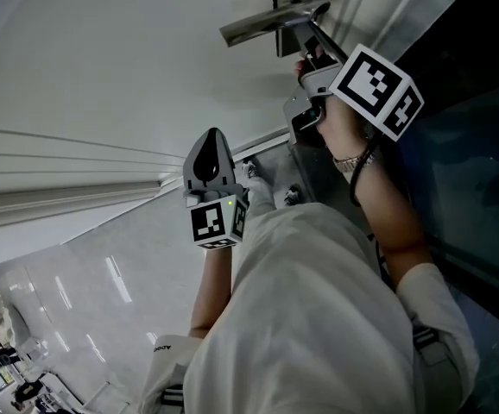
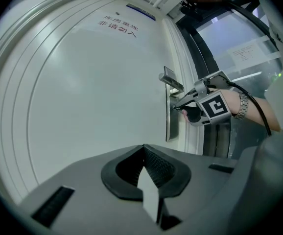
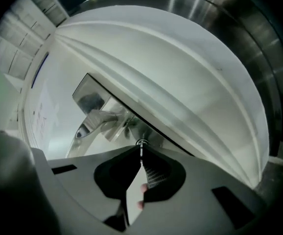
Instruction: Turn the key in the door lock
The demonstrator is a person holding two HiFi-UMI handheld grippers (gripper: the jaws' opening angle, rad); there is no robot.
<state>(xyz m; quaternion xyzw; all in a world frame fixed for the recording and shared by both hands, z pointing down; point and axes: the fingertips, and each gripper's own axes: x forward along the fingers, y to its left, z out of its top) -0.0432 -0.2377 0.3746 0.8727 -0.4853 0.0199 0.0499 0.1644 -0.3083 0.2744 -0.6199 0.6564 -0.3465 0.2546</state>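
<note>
A white door [image 2: 92, 92] carries a metal lock plate [image 2: 171, 127] with a lever handle [image 2: 171, 80] above the keyhole. My right gripper [image 2: 179, 106] points level at the plate below the handle. In the right gripper view its jaws [image 3: 141, 152] are shut on the thin key [image 3: 141, 144], which enters the lock just under the handle [image 3: 96, 119]. In the head view the right gripper [image 1: 307, 62] sits against the door under the handle [image 1: 271, 22]. My left gripper [image 1: 212, 134] hangs lower left, away from the lock, shut and empty [image 2: 144, 149].
A dark glass panel [image 2: 239, 43] with a metal frame stands right of the door. Red print [image 2: 118, 25] is on the upper door. The person's light trousers [image 1: 318, 317] fill the lower head view, with shiny floor [image 1: 85, 291] at the lower left.
</note>
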